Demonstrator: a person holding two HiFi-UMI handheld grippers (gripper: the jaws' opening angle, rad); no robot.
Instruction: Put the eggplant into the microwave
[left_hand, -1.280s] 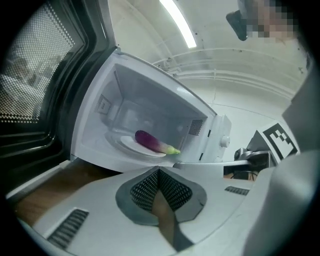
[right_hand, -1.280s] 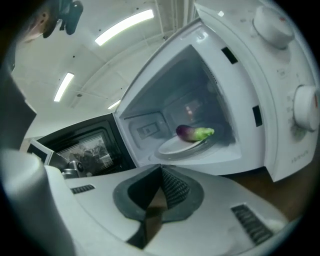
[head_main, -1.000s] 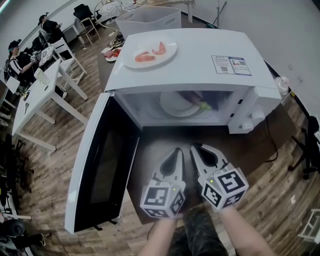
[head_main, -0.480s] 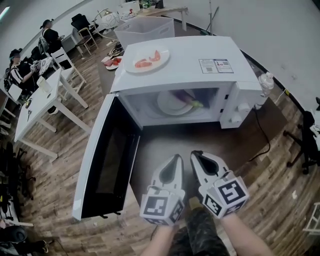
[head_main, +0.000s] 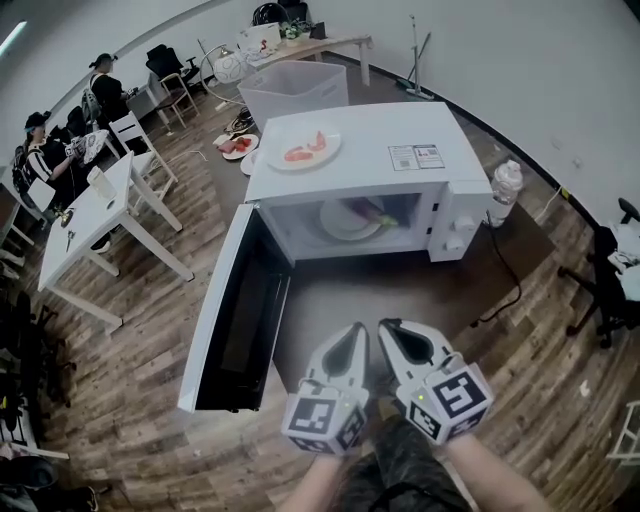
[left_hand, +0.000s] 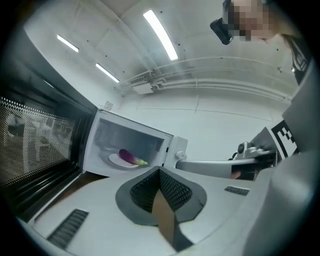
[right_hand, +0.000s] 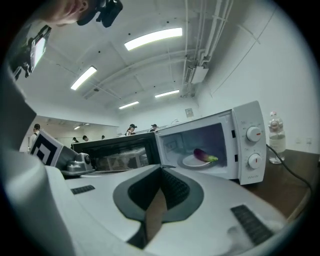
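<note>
The purple eggplant (head_main: 372, 212) lies on a white plate (head_main: 343, 224) inside the white microwave (head_main: 380, 165), whose door (head_main: 240, 310) hangs wide open to the left. In the left gripper view the eggplant (left_hand: 129, 157) shows in the lit cavity, and in the right gripper view the eggplant (right_hand: 204, 155) sits on its plate too. My left gripper (head_main: 356, 329) and right gripper (head_main: 389, 327) are side by side well in front of the oven, both shut and empty. The left gripper (left_hand: 159, 170) and right gripper (right_hand: 161, 169) point roughly level toward the opening.
A plate of red food (head_main: 303, 151) rests on the microwave's top. A water bottle (head_main: 505, 185) stands to its right, with a black cable (head_main: 505, 280) trailing over the brown table (head_main: 380, 290). A clear bin (head_main: 295, 90), white tables (head_main: 95, 215) and people lie beyond.
Both grippers have drawn back from the microwave and risen, staying shut. The microwave now looks smaller and farther off in the head view.
</note>
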